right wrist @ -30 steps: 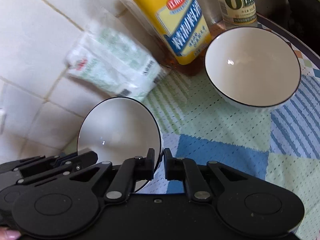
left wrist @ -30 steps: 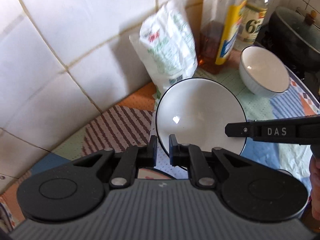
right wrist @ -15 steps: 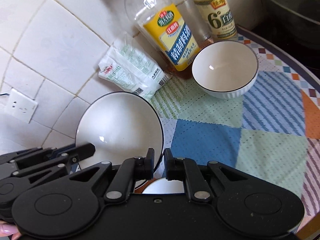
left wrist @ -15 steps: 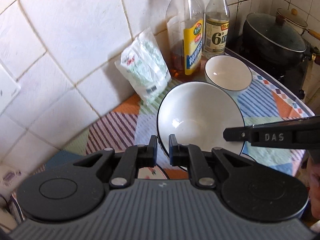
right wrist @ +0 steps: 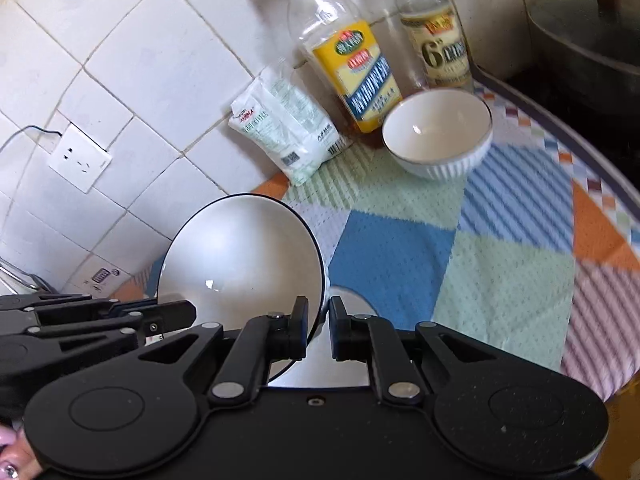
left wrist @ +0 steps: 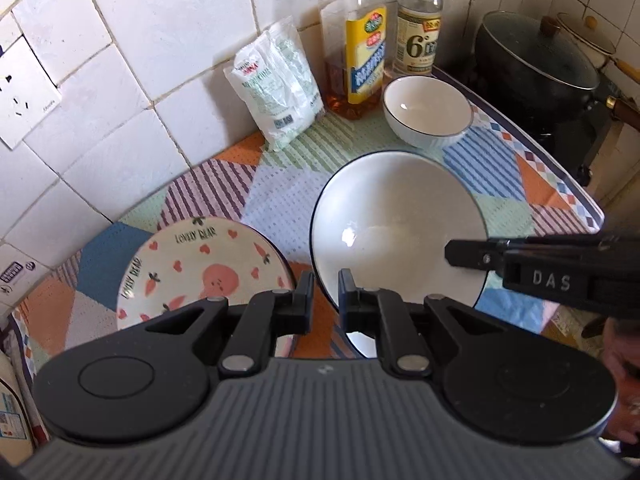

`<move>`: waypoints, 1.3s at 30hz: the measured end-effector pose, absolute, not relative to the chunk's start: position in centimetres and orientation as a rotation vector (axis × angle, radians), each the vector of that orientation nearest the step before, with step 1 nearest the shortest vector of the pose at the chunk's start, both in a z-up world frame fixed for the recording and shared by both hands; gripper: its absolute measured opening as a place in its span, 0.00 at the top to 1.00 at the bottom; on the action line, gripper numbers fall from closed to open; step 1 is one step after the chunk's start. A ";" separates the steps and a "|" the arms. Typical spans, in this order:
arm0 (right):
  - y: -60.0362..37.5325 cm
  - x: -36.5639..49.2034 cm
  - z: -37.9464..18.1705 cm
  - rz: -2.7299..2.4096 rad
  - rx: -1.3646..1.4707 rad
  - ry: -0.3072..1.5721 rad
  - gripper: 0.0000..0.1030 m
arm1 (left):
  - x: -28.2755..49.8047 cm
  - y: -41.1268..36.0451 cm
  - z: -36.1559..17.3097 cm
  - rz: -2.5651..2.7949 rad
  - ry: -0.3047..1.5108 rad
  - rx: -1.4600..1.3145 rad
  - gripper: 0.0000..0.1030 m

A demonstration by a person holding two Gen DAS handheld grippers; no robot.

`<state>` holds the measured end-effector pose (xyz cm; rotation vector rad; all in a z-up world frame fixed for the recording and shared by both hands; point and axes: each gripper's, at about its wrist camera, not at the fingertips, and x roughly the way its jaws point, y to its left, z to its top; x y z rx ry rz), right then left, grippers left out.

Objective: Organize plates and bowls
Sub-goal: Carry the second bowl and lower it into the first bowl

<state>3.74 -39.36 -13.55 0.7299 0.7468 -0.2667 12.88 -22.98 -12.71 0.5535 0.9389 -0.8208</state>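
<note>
Held aloft between two grippers: a large white bowl point(left wrist: 400, 224) with a thin dark rim, tilted, above the patchwork cloth point(left wrist: 516, 220). Left gripper point(left wrist: 322, 294) narrowed onto the bowl's near-left rim, the edge pinched between its two fingers. Right gripper point(right wrist: 318, 322) likewise narrowed onto the opposite rim, seen in the left wrist view reaching in from the right with its "DAS" marking. Below and left of the bowl, flat on the cloth, a pink-and-white plate point(left wrist: 200, 268) printed with hearts and "LOVELY BEAR". Farther back, a small white ribbed bowl point(right wrist: 438, 134), resting on the cloth just in front of a yellow-labelled oil bottle point(left wrist: 356, 44) and a vinegar bottle point(left wrist: 418, 28). Leaning on the tiled wall, a white packet point(left wrist: 276, 84). At far right, a dark lidded pot point(left wrist: 536, 60).
</note>
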 end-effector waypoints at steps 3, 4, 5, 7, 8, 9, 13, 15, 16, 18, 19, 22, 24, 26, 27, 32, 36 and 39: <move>-39.4 2.0 -15.7 -0.254 0.811 0.735 0.86 | 12.3 -22.7 -13.1 -0.830 0.973 0.540 0.90; -39.3 1.7 -16.2 -0.248 0.826 0.742 0.86 | 12.1 -22.8 -13.4 -0.825 0.983 0.544 0.90; -39.1 1.5 -16.5 -0.246 0.820 0.749 0.86 | 11.9 -22.8 -13.7 -0.822 0.993 0.551 0.90; -38.5 1.3 -16.8 -0.255 0.786 0.759 0.86 | 11.5 -22.9 -14.3 -0.814 1.005 0.567 0.90; -38.3 1.3 -17.0 -0.256 0.774 0.765 0.86 | 11.4 -22.9 -14.6 -0.809 1.011 0.576 0.90; -38.2 1.3 -17.0 -0.259 0.764 0.769 0.86 | 11.3 -23.0 -14.9 -0.803 1.021 0.582 0.90; -38.0 1.0 -16.8 -0.275 0.699 0.761 0.86 | 11.5 -23.2 -16.1 -0.786 1.092 0.585 0.90; -37.6 0.9 -16.4 -0.288 0.633 0.740 0.86 | 11.6 -23.3 -16.6 -0.784 1.124 0.584 0.89; -37.4 1.0 -16.2 -0.293 0.601 0.739 0.87 | 11.5 -23.4 -16.9 -0.785 1.131 0.585 0.89; -37.3 1.4 -16.2 -0.314 0.564 0.755 0.88 | 11.6 -23.6 -17.2 -0.785 1.157 0.576 0.89; -37.2 1.6 -16.2 -0.319 0.540 0.764 0.88 | 11.7 -23.7 -17.3 -0.784 1.174 0.571 0.89; -37.0 2.0 -16.3 -0.323 0.485 0.778 0.88 | 12.3 -23.9 -17.9 -0.782 1.223 0.558 0.88; -37.0 2.2 -16.4 -0.323 0.469 0.777 0.88 | 12.8 -23.9 -18.3 -0.776 1.267 0.541 0.88; -36.5 2.5 -16.4 -0.321 0.421 0.780 0.88 | 13.3 -24.0 -18.7 -0.778 1.299 0.529 0.88; -36.2 2.8 -16.4 -0.320 0.381 0.785 0.88 | 13.5 -24.0 -18.9 -0.778 1.312 0.525 0.88; -34.5 4.3 -16.7 -0.320 0.173 0.829 0.88 | 14.2 -24.4 -19.7 -0.777 1.347 0.526 0.87; -34.7 4.9 -16.7 -0.328 0.147 0.845 0.88 | 14.6 -24.8 -20.1 -0.794 1.370 0.532 0.85; -34.8 5.1 -16.7 -0.328 0.139 0.846 0.88 | 14.6 -25.0 -20.1 -0.802 1.379 0.545 0.84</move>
